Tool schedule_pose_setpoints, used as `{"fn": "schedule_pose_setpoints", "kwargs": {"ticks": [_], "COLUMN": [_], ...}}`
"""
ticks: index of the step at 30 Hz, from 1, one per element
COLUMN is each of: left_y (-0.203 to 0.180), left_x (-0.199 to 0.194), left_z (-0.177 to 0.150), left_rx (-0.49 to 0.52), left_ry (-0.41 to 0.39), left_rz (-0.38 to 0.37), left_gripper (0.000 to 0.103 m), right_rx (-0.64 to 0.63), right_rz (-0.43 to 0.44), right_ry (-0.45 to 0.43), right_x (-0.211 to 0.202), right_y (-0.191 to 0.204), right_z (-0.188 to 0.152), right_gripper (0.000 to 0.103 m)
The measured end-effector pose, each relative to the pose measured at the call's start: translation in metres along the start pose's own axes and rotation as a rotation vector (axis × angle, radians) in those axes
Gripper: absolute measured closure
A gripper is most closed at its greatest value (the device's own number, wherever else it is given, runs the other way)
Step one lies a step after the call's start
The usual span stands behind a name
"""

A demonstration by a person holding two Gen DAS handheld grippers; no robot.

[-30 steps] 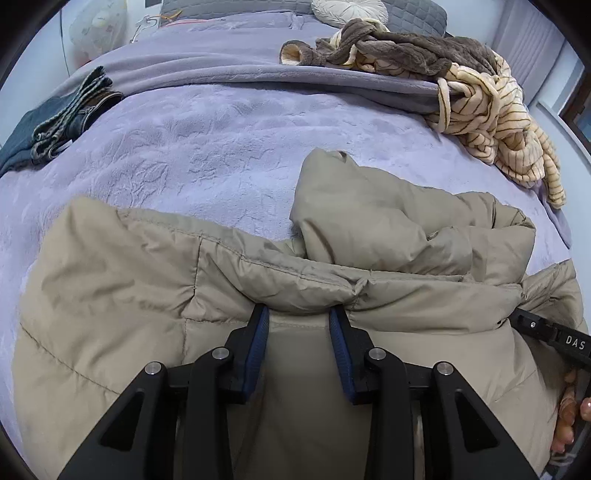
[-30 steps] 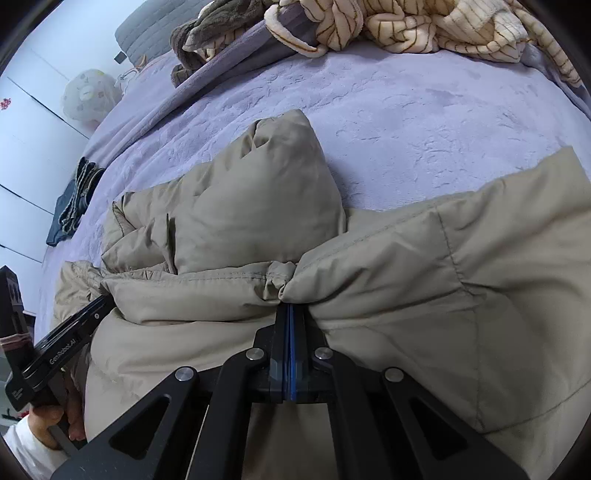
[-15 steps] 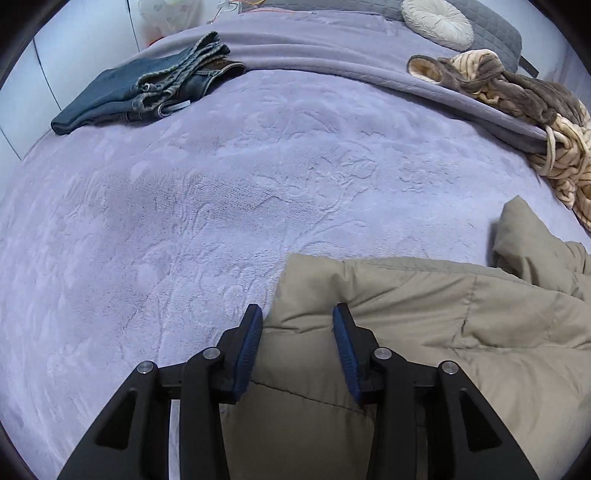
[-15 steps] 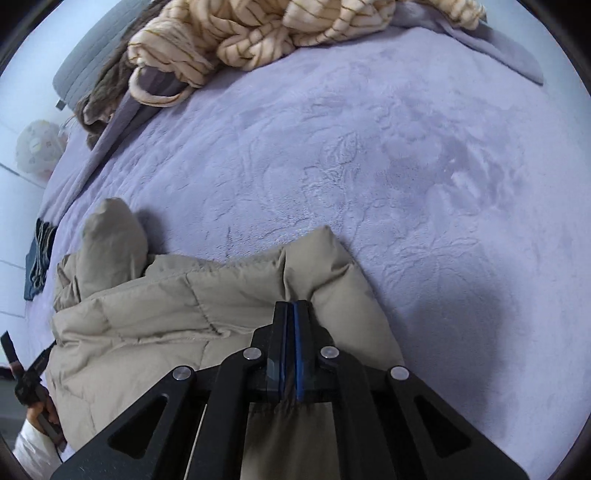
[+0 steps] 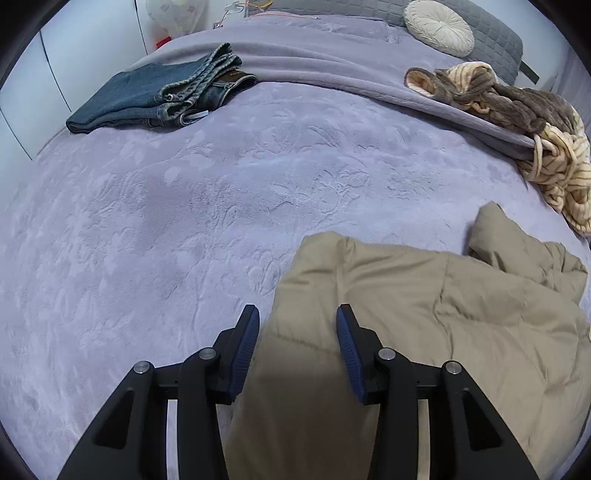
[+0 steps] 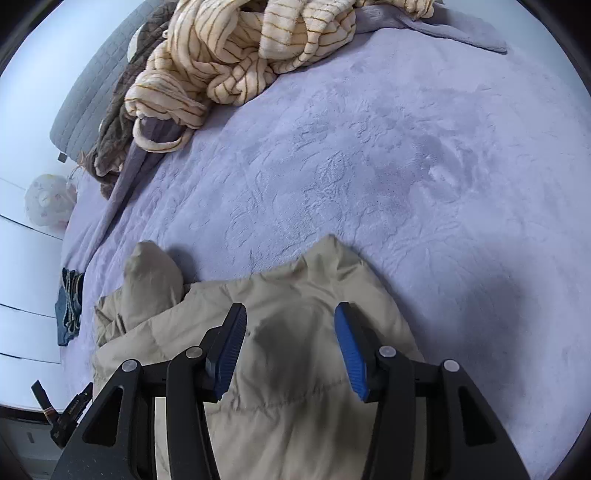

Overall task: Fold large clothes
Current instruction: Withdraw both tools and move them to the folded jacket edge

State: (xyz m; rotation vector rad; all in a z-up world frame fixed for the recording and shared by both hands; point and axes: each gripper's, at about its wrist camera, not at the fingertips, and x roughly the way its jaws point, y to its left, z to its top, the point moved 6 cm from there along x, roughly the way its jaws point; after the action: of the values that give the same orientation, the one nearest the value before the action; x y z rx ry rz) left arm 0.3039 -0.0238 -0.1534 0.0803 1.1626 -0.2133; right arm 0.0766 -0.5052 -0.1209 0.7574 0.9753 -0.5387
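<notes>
The tan puffer jacket (image 6: 295, 332) lies below the opening right hand-held gripper (image 6: 290, 314).

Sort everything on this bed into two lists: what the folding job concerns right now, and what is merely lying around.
In the job:
- puffy beige quilted jacket
- left claw, open over the jacket's corner
- right claw, jaws opening, fabric between but not pinched

Lying about:
- folded blue denim jeans
- cream striped fleece garment
- brown fuzzy garment
- round cream cushion
- lilac plush bedspread

jacket (image 5: 424, 314) near edge of bed (image 5: 184, 221) | jeans (image 5: 147, 99) far left | robes (image 5: 535, 129) far right
</notes>
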Motion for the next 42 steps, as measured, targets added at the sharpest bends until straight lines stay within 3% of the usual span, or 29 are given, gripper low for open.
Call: {"fn": "schedule_pose_setpoints", "kwargs": {"ticks": [3, 6, 8, 14, 23, 24, 27, 36, 39, 42], "left_y": [0.000, -0.001, -0.004, -0.010, -0.006, -0.006, -0.005, -0.008, -0.007, -0.007], "left_x": [-0.022, -0.041, -0.057, -0.077, -0.093, -0.095, -0.096, -0.083, -0.074, -0.068], "left_z": [-0.020, -0.042, -0.054, -0.088, -0.127, -0.131, -0.141, -0.162, -0.167, -0.170], "left_rx": [0.004, -0.017, -0.016, -0.020, -0.012, -0.016, -0.035, -0.027, -0.037, -0.049], "left_ry": [0.018, 0.018, -0.003, 0.032, 0.104, 0.111, 0.134, 0.185, 0.203, 0.215], "left_rz": [-0.018, -0.025, -0.020, -0.008, 0.002, 0.003, -0.011, -0.023, -0.031, -0.042], "left_gripper": [0.056, 0.011, 0.010, 0.010, 0.009, 0.000, 0.000, 0.000, 0.000, 0.000], "right_rx": [-0.008, 0.001, 0.016, 0.052, 0.096, 0.103, 0.128, 0.178, 0.186, 0.214], "right_rz": [0.031, 0.047, 0.057, 0.056, 0.061, 0.066, 0.075, 0.094, 0.114, 0.142], "right_ry": [0.004, 0.017, 0.023, 0.041, 0.066, 0.069, 0.080, 0.106, 0.125, 0.124], "right_x": [-0.018, -0.035, -0.044, -0.063, -0.084, -0.085, -0.084, -0.065, -0.056, -0.051], "right_y": [0.006, 0.007, 0.005, -0.006, -0.024, -0.026, -0.031, -0.041, -0.042, -0.042], "right_z": [-0.016, -0.038, -0.053, -0.092, -0.142, -0.147, -0.161, -0.184, -0.187, -0.189], "right_gripper": [0.049, 0.048, 0.048, 0.042, 0.024, 0.023, 0.022, 0.016, 0.000, 0.000]}}
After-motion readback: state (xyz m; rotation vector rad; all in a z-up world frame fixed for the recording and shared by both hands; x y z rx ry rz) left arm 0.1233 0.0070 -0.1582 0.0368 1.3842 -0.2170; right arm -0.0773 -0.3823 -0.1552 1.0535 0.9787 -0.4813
